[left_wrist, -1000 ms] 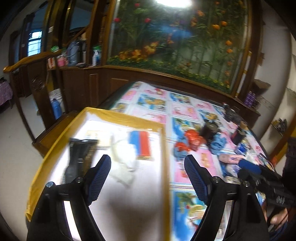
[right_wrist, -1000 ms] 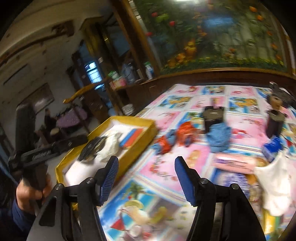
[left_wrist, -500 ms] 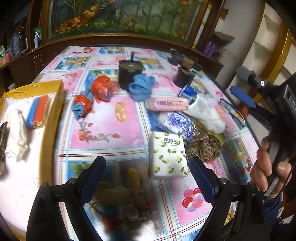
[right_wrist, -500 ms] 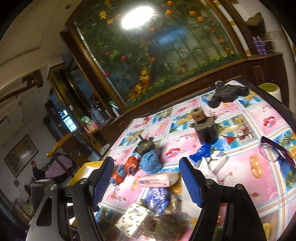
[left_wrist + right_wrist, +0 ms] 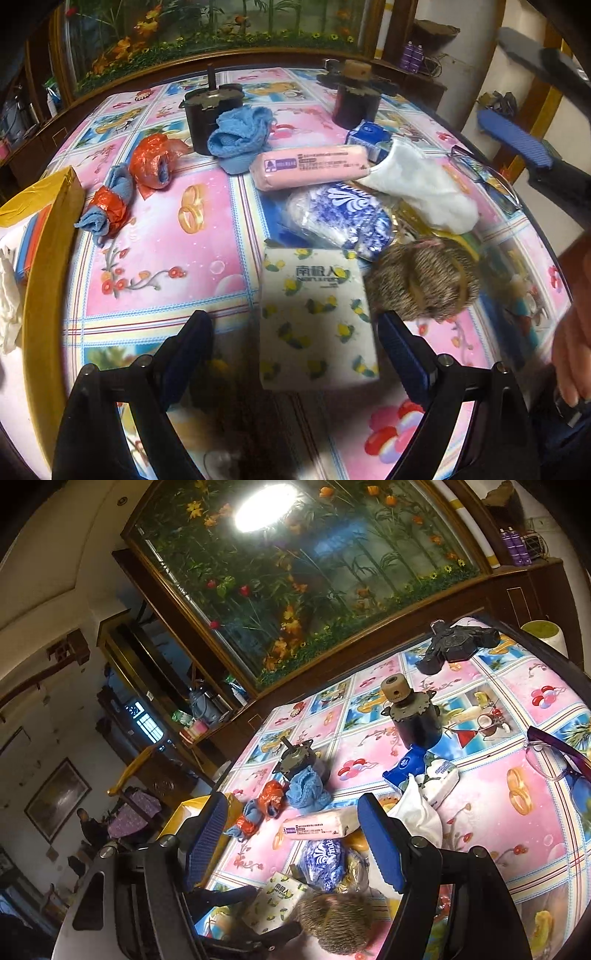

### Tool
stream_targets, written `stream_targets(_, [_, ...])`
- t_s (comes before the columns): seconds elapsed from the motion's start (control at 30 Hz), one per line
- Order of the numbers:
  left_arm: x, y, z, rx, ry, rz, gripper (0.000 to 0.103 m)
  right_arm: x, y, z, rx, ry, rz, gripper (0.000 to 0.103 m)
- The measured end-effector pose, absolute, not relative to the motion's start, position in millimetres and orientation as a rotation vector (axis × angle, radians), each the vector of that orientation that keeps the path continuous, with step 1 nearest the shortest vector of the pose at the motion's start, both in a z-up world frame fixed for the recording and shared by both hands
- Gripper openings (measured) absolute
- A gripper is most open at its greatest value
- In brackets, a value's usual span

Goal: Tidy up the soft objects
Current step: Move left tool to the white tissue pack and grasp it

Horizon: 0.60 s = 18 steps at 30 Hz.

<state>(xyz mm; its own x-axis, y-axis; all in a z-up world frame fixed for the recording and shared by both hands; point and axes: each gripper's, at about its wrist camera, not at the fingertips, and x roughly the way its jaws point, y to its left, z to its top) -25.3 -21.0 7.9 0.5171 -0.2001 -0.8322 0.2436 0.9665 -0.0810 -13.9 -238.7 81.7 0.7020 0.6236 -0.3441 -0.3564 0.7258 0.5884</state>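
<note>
My left gripper is open, low over the table, its fingers on either side of the near end of a white tissue pack with lemon print. Beside the pack lie a brown spiky ball, a blue-patterned tissue bag, a pink tissue pack, a white cloth, a blue towel and two red-wrapped blue cloths. My right gripper is open and empty, held high above the pile; it also shows in the left wrist view. The lemon pack shows below it.
A yellow-rimmed tray with soft items stands at the table's left. Two dark motor parts, a black gadget and purple glasses lie on the patterned tablecloth. A wooden cabinet with a flower panel stands behind.
My left gripper has swung from the yellow tray to the right and come down around the lemon-print tissue pack. My right gripper has risen and tilted, looking down at the pile.
</note>
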Motion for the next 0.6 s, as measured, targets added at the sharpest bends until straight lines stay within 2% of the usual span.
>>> stream_targets(0.03, [-24, -19, 8, 0.055, 0.977, -0.247, 0.091, -14, -238, 82, 0.511, 0.563, 0.575, 0.077])
stream_targets(0.1, [-23, -8, 10, 0.029, 0.962, -0.214, 0.079, -13, -235, 80, 0.505, 0.581, 0.588, 0.081])
stream_targets(0.13, [-23, -2, 12, 0.027, 0.95, -0.192, 0.065, -12, -232, 79, 0.499, 0.598, 0.596, 0.081])
stream_targets(0.17, [-23, 4, 12, 0.033, 0.943, -0.159, 0.057, -10, -231, 77, 0.492, 0.607, 0.601, 0.082])
stream_targets(0.37, [-16, 36, 12, -0.016, 0.921, -0.075, 0.057, -14, -209, 62, 0.345, 0.724, 0.664, 0.082])
stream_targets(0.6, [-14, 32, 11, 0.007, 0.917, -0.068, 0.059, -24, -187, 36, 0.115, 0.839, 0.646, 0.082])
